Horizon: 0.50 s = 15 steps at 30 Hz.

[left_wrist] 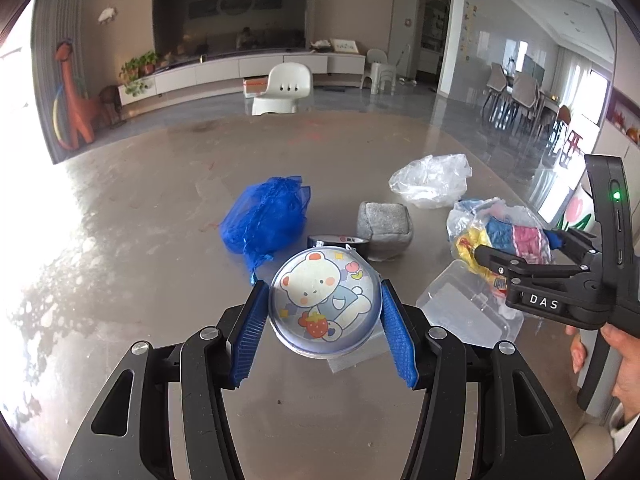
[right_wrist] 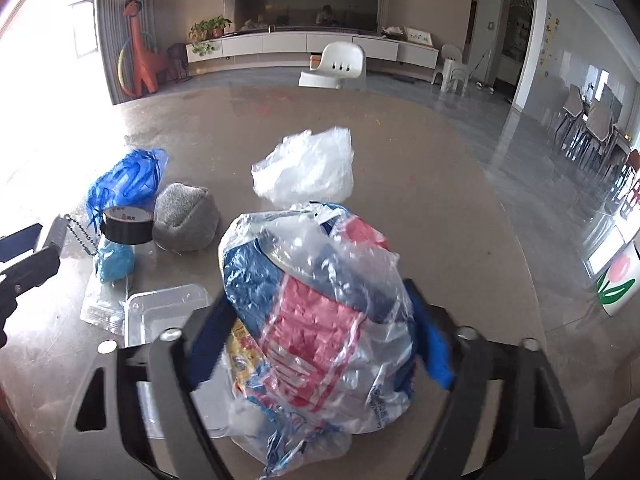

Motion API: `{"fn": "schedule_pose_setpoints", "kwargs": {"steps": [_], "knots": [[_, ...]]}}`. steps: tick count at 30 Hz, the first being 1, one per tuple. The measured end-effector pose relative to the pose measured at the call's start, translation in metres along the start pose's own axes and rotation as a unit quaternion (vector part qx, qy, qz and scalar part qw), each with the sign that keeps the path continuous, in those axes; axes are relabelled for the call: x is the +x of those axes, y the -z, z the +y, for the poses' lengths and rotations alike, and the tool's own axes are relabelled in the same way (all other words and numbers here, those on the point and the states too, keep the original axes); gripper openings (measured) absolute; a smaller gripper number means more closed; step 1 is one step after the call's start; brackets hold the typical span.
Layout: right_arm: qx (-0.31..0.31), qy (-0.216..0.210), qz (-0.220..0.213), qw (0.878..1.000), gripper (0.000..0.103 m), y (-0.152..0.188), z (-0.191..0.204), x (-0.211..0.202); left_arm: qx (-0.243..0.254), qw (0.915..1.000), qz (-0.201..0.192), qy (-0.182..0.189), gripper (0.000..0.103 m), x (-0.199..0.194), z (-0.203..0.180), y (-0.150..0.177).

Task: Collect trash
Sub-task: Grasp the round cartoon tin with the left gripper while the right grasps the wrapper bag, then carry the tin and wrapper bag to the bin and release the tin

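Nearest the left wrist camera, the left gripper [left_wrist: 325, 312] grasps a round tin with a cartoon bear lid [left_wrist: 325, 304], its blue pads pressed against both sides of the rim, above the grey tabletop [left_wrist: 160, 208]; to its right lies a clear plastic container [left_wrist: 460, 312], partly under the right gripper [left_wrist: 516, 252], which is clenched on a clear trash bag [left_wrist: 500, 236] stuffed with blue, pink and yellow wrappers; in the right wrist view the same bag [right_wrist: 320, 312] fills the space between the blue pads, and a flat clear zip pouch [right_wrist: 100, 308] lies at the left beside the container [right_wrist: 168, 312]; just behind the tin sits a roll of black tape [left_wrist: 340, 242], with a grey cushion-like block [left_wrist: 384, 228] beside it; left of these rests a crumpled blue mesh bag [left_wrist: 268, 216]; farther back on the tabletop lies a crumpled clear plastic bag [left_wrist: 432, 180]; beyond the table stands a white chair [left_wrist: 286, 88].
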State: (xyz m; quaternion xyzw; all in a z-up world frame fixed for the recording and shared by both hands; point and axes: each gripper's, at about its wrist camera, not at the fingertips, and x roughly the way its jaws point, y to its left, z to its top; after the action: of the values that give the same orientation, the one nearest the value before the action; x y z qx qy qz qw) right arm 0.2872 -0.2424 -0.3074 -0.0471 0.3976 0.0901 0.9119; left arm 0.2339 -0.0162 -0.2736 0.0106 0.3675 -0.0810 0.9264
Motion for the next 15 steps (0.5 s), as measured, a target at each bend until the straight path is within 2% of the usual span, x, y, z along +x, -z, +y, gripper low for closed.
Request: {"fn": "schedule_pose_setpoints", "kwargs": {"steps": [1,2,3,9,15], "knots": [[0.001,-0.003,-0.002,1.000,0.057,-0.001,-0.001,-0.003,-0.001,1.0000,-0.001,0.000,0.055,-0.001,-0.001,0.000],[0.001,-0.003,-0.003,1.000,0.048,-0.002,-0.002,-0.008,-0.001,1.0000,-0.002,0.000,0.055,-0.003,-0.002,-0.001],[0.002,-0.005,-0.006,1.000,0.045,-0.003,-0.003,-0.012,-0.002,1.0000,-0.004,-0.001,0.055,-0.005,-0.002,-0.001],[-0.006,-0.009,-0.068,0.998,0.043,-0.005,-0.001,-0.083,-0.004,0.9997,-0.022,0.003,0.055,-0.028,-0.013,-0.008],[-0.017,-0.006,-0.115,0.993,0.043,0.008,-0.009,-0.167,0.010,0.9986,-0.047,0.021,0.055,-0.066,-0.046,-0.020]]}}
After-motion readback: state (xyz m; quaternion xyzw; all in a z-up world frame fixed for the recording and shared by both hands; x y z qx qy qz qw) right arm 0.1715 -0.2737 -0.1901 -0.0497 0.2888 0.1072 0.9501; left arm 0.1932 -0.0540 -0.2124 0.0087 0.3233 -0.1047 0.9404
